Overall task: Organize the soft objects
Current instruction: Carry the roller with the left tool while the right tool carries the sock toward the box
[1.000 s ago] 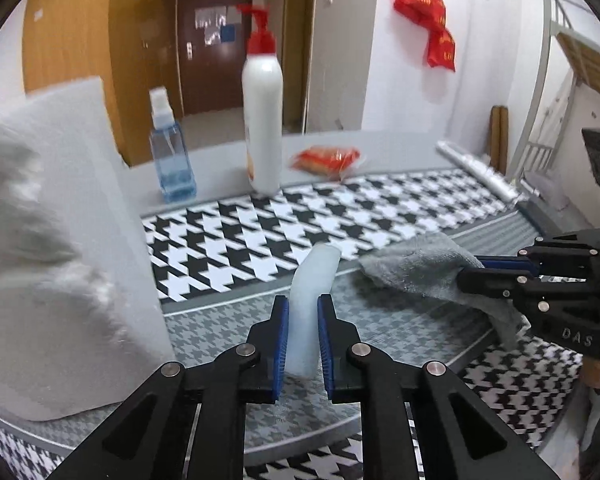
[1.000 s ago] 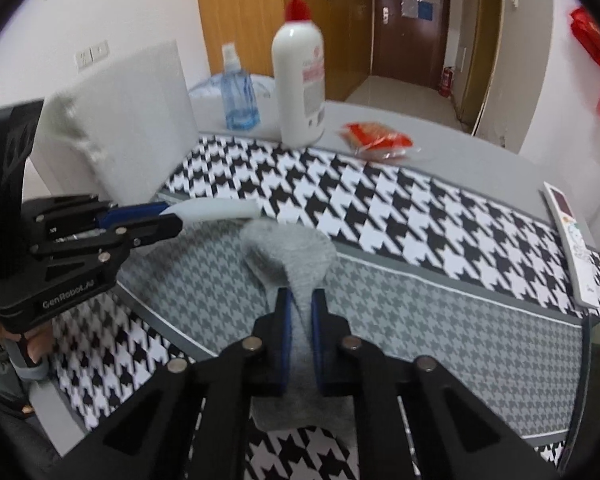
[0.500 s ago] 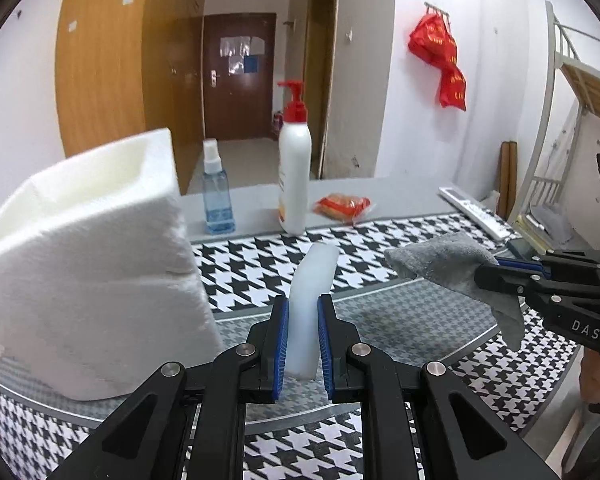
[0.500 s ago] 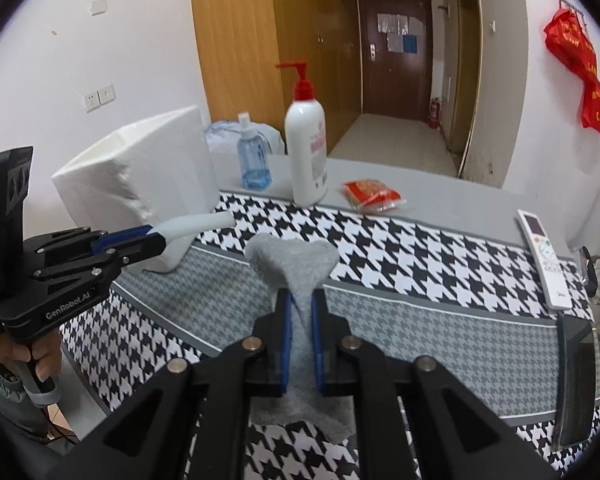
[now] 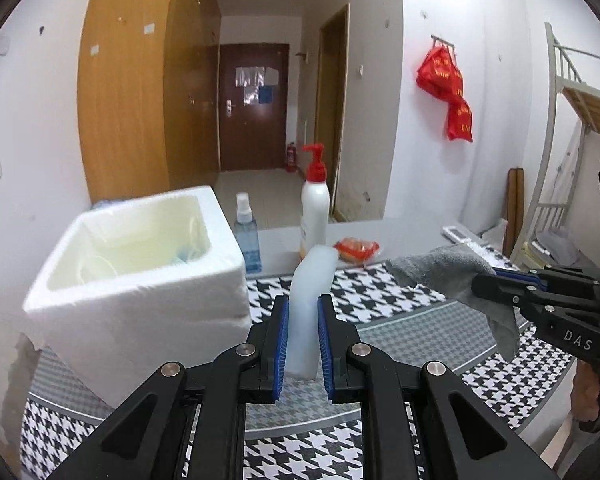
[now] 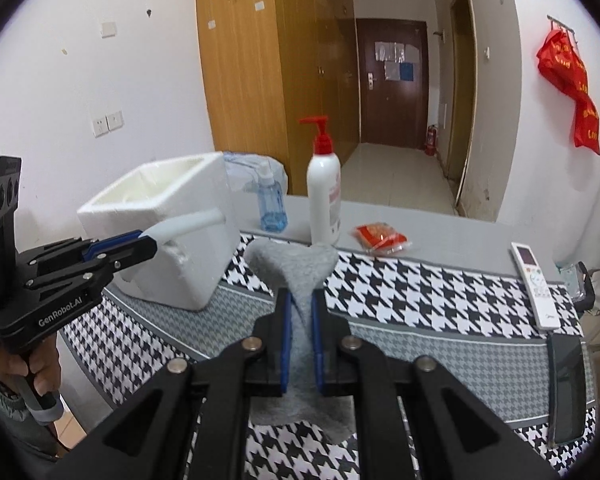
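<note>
Left gripper (image 5: 303, 344) clamped on a white foam strip (image 5: 310, 300), right gripper (image 6: 299, 344) on a grey cloth (image 6: 294, 268), both above the table's near edge; limp cloth may snag the foam box's (image 5: 140, 280) rim

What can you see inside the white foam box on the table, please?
Looking into the white foam box from the left wrist view, there are pale yellowish inner walls and a bluish blur at the far corner; its near wall hides the bottom.
</note>
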`<action>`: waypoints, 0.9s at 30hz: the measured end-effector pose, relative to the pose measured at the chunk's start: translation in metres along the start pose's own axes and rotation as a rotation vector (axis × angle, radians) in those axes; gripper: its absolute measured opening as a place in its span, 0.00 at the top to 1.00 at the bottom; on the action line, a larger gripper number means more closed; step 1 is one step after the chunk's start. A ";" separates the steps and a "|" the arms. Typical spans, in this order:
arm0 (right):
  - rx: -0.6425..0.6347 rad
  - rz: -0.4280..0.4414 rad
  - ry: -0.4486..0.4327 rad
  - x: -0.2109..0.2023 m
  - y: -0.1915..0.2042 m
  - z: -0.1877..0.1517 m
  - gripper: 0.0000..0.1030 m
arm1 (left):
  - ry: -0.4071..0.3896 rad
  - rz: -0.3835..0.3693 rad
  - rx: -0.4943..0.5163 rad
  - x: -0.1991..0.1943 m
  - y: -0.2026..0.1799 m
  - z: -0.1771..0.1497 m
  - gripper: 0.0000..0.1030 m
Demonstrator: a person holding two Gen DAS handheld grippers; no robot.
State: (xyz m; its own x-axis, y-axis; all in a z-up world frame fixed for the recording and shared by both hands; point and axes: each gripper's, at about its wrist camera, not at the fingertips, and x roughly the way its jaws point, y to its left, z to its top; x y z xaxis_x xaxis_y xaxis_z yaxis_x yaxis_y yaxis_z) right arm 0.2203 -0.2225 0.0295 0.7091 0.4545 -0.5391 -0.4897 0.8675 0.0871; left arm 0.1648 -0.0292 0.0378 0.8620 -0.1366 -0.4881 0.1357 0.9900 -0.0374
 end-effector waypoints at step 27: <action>-0.112 0.074 -0.119 -0.010 0.063 0.044 0.88 | -0.150 0.155 -0.032 -0.054 0.044 0.023 0.85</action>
State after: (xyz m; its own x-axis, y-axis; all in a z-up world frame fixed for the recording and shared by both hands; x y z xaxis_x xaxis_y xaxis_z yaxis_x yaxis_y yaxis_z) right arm 0.2044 -0.1634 0.0773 0.7210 0.5423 -0.4313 -0.5912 0.8061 0.0253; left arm 0.1360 0.0213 0.0827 0.9348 0.0167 -0.3549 -0.0180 0.9998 -0.0005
